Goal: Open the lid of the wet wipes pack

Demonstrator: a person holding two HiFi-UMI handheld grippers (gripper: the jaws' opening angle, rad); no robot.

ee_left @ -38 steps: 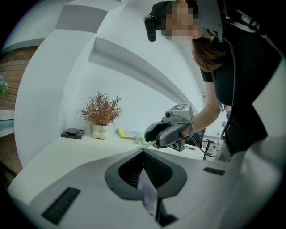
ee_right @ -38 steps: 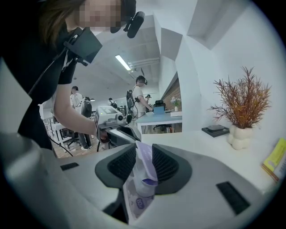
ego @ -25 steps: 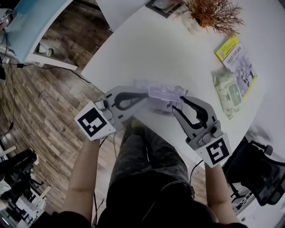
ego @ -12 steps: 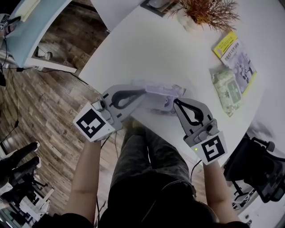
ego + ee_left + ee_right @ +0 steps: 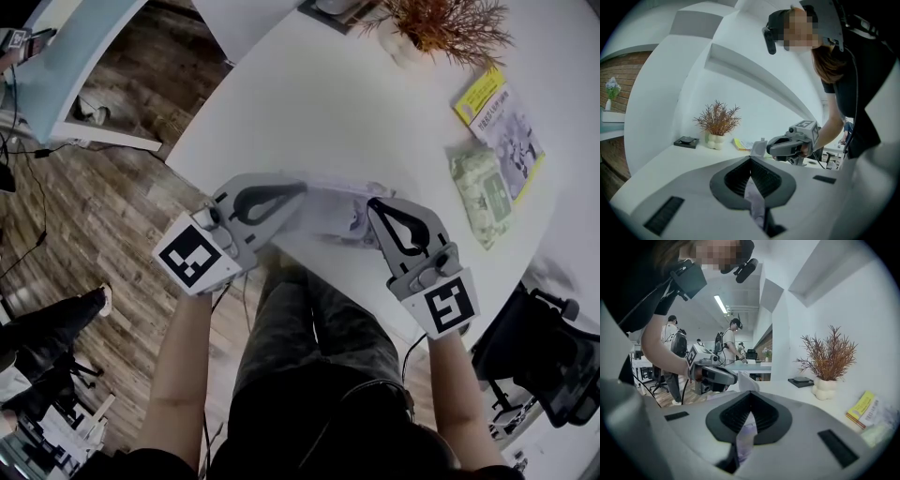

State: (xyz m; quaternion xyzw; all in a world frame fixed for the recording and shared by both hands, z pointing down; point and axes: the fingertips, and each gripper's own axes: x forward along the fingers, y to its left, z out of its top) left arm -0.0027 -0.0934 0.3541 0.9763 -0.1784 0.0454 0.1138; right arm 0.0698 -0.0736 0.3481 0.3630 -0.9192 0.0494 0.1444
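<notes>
White table (image 5: 375,103), near edge: left gripper (image 5: 298,194) and right gripper (image 5: 374,206) both pinch tight on the lavender wet wipes pack (image 5: 336,210) between them, its lid (image 5: 758,148) standing up.

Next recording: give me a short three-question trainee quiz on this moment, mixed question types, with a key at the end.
1. True or false: the left gripper is shut on an edge of the wet wipes pack.
2. Which thing stands at the far side of the table? A. a dried plant B. a kettle C. a laptop
3. In a few words: what is between the jaws of the right gripper?

Key
1. True.
2. A.
3. The other edge of the same wet wipes pack; the jaws are shut on it.
</notes>
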